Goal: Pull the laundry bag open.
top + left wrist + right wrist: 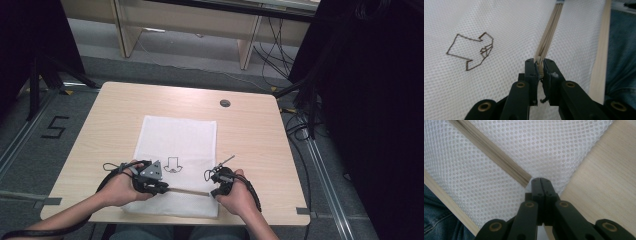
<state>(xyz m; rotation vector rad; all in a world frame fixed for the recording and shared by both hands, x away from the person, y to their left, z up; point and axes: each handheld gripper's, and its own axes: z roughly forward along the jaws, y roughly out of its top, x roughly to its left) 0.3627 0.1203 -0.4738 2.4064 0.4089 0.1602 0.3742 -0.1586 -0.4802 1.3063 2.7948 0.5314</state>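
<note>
Our left gripper (539, 65) is clamped on the beige zipper (548, 36), right gripper (540, 182) clenched at the mesh bag's (486, 177) zipper end. Uneven tugging could slip the tape free.

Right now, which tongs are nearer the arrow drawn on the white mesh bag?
Left. The left tongs sit just beside the arrow, pinching one end of the tan zipper. The right tongs are shut at the zipper's far end, farther away.

A light wooden table (250, 135) carries a white mesh cloth (180, 137).
</note>
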